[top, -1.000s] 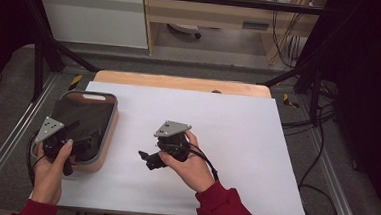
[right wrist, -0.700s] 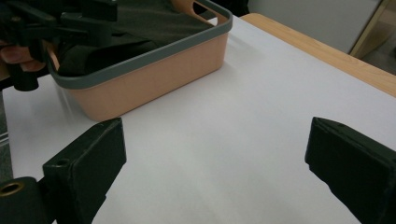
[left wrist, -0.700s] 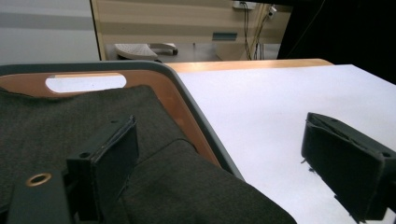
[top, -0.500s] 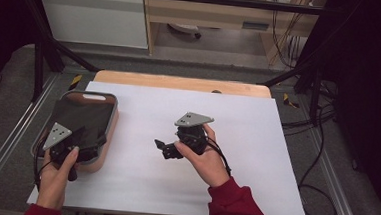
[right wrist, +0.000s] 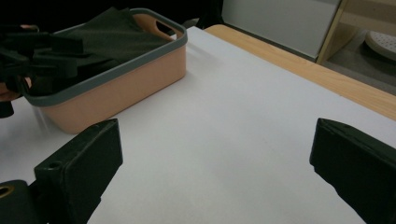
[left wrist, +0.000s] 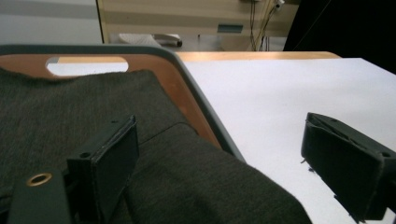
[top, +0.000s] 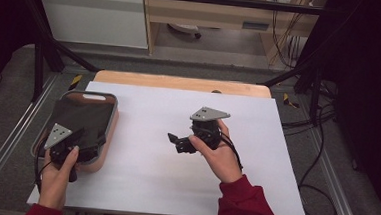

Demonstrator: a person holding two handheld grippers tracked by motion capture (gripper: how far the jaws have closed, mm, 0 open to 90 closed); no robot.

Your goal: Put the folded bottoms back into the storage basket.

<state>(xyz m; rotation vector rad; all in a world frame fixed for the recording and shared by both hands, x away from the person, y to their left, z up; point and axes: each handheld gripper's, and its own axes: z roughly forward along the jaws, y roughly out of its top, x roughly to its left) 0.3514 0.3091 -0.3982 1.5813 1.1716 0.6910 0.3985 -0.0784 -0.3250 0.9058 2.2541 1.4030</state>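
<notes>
While I hold the left tongs (left wrist: 219, 154) wide over the near corner of the basket (top: 107, 147), one jaw rests on the dark cloth (left wrist: 70, 107) inside it; my right tongs (right wrist: 210, 177) gape wide above the bare white table (top: 256, 141).

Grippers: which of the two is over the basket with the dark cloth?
The left gripper: its open jaws straddle the dark cloth at the basket edge. The right gripper hangs open over the white tabletop.
</notes>
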